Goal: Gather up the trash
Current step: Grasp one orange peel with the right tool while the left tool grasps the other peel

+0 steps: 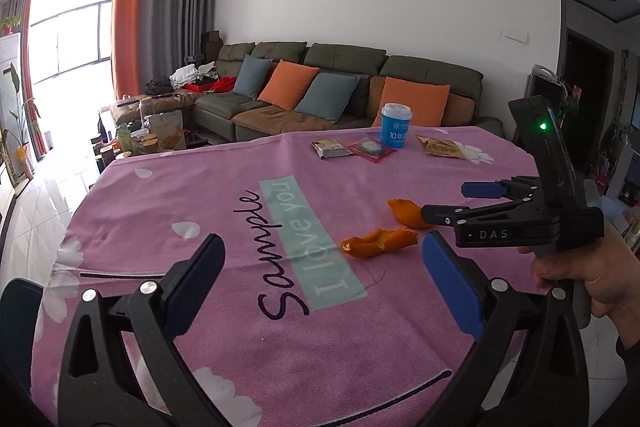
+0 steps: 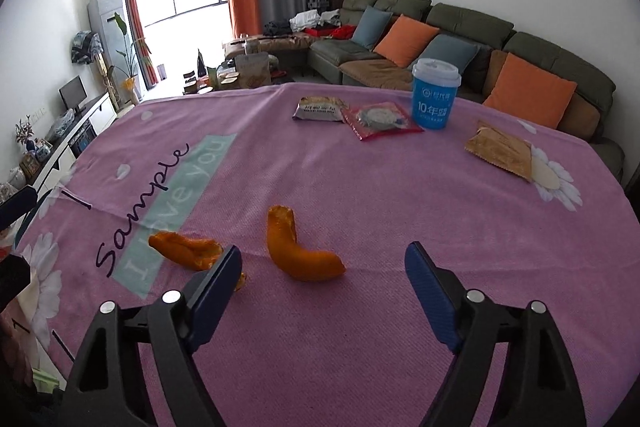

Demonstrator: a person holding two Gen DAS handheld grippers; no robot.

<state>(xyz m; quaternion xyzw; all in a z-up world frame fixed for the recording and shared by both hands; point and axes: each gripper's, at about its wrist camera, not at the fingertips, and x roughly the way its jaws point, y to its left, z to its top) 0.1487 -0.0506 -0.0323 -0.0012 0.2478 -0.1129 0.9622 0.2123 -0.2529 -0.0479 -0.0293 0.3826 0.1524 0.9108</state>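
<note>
Blue-padded fingers of the left gripper (image 1: 320, 259) are seen spread wide apart above the pink cloth (image 1: 224, 195), with nothing between them. Just beyond its right finger, a curled orange peel (image 1: 378, 242) is shown lying flat on the surface beside the mint band printed "I love you". The right gripper (image 2: 322, 267) is held lower over the same cloth, its fingers also apart and clamped on nothing; a second, curved orange peel (image 2: 298, 251) lies on the cloth in the gap ahead of them, untouched by either pad. In the left wrist view, that gripper is seen from the side in a person's hand (image 1: 580, 279), a green light lit on its body, with the second peel just beside its tip. Farther out, toward the far edge of the surface, a silver snack wrapper (image 2: 318, 108) and a red packet (image 2: 380, 119) are shown touching, the red packet reaching the foot of a blue lidded cup (image 2: 434, 95) standing upright. A brown packet (image 2: 500, 151) lies apart to the right. Behind the surface, a green sofa (image 2: 460, 23) with orange and blue cushions is lined against the wall.
</note>
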